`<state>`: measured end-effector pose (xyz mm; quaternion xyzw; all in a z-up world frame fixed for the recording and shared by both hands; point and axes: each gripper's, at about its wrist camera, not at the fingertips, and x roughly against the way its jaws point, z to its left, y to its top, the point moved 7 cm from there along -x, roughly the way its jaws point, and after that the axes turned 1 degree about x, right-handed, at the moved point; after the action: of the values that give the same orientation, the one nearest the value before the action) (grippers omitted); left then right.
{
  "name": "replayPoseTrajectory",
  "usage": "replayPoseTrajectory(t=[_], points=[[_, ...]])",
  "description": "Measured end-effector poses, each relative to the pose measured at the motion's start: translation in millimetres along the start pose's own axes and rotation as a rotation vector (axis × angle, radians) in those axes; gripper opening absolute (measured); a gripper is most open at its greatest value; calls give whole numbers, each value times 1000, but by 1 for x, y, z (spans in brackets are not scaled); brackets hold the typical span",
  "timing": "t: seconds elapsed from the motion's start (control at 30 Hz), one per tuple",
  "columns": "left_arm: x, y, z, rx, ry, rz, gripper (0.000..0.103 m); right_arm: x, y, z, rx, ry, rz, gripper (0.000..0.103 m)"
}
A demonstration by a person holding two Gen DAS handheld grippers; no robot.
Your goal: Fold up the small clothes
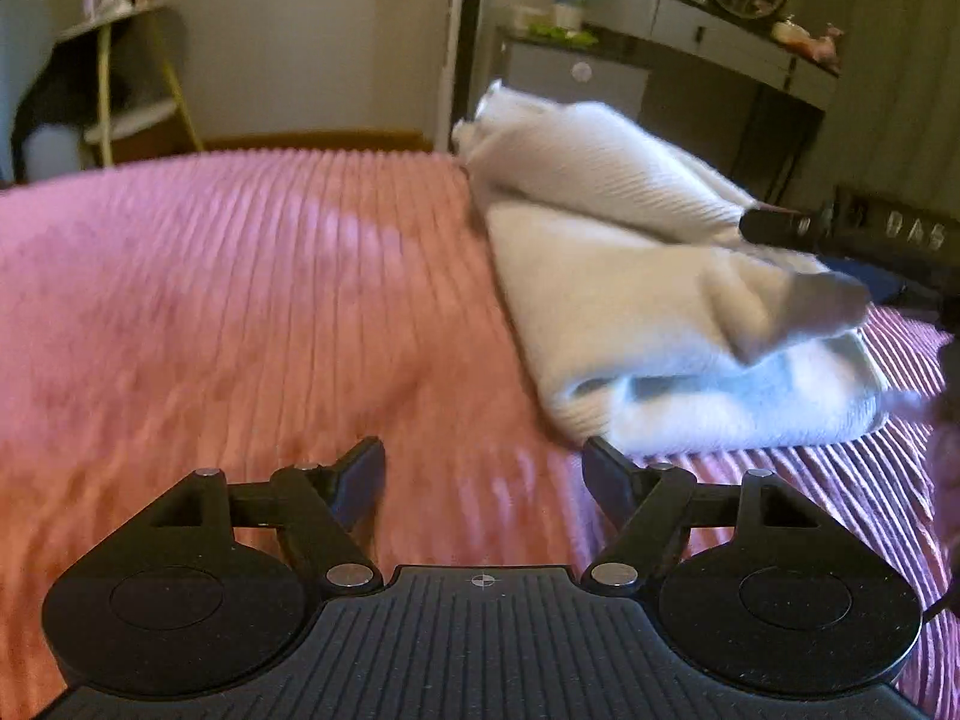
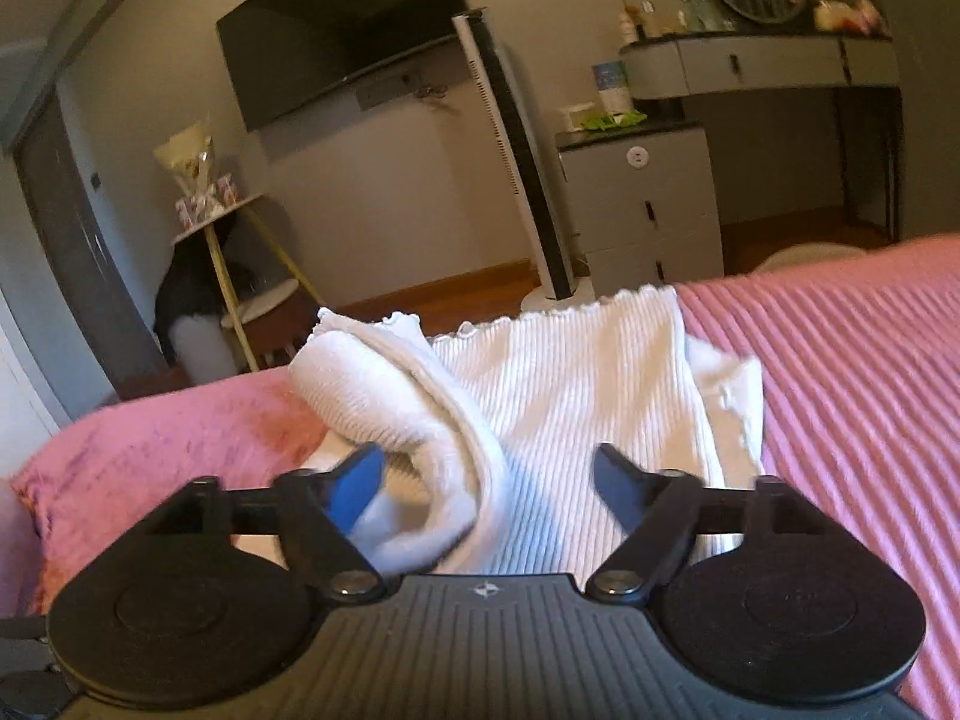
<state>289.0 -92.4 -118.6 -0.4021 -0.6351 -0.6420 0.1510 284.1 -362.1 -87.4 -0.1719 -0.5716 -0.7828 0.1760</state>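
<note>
A white ribbed garment (image 1: 648,294) lies partly folded on the pink bedspread (image 1: 240,300), to the right in the left wrist view. My left gripper (image 1: 483,468) is open and empty, just short of the garment's near left corner. In the right wrist view the garment (image 2: 576,396) lies straight ahead, with a rolled fold (image 2: 396,396) hanging over on its left. My right gripper (image 2: 489,474) is open, its jaws spread over the garment's near edge and gripping nothing. The right gripper's body shows at the right edge of the left wrist view (image 1: 888,234).
The bed's far edge (image 2: 180,414) drops to a wooden floor. Beyond stand a tower fan (image 2: 522,162), a grey drawer unit (image 2: 642,204), a vanity desk (image 2: 762,66), a small yellow-legged side table (image 2: 240,276) and a wall TV (image 2: 342,30).
</note>
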Motion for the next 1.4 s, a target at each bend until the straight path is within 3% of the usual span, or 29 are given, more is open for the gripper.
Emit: replayPoseTrajectory(t=[0.1,0.27,0.3,0.33,0.37,0.47,0.53,0.63,0.73,0.8,0.87,1.0,1.13,1.33,1.4], points=[[-4,3,5,39,-36,-12,79,-26,10,10,103,-4,94,84],[-8,5,2,49,-71,-30,79,-67,27,36,160,79,245,80],[-8,5,1,52,-75,-30,79,-76,26,39,173,66,280,72],[-11,7,1,55,-81,-31,79,-85,24,41,189,46,307,43],[-12,9,-1,58,-86,-34,79,-89,23,42,198,35,312,27],[-8,10,-1,60,-83,-43,79,-74,37,39,164,15,222,20],[-5,12,-1,70,-93,-59,79,-48,54,26,88,18,102,19],[-1,12,-5,87,-122,-73,79,-25,55,-11,-41,8,20,24],[0,12,-14,72,-142,-73,79,-33,26,-53,-137,-90,118,34],[0,10,-20,46,-156,-78,79,-24,13,-69,-200,-112,126,36],[2,10,-27,28,-180,-82,81,0,4,-76,-284,-56,84,46],[-3,8,-37,-14,-180,-91,82,50,-17,-74,-330,-12,50,51],[-7,3,-45,-33,-159,-84,82,78,-43,-69,-506,108,84,62],[-8,3,-41,-1,-148,-81,82,40,-50,-67,-640,205,117,62],[-11,3,-38,17,-133,-73,82,22,-51,-65,-711,226,123,57]])
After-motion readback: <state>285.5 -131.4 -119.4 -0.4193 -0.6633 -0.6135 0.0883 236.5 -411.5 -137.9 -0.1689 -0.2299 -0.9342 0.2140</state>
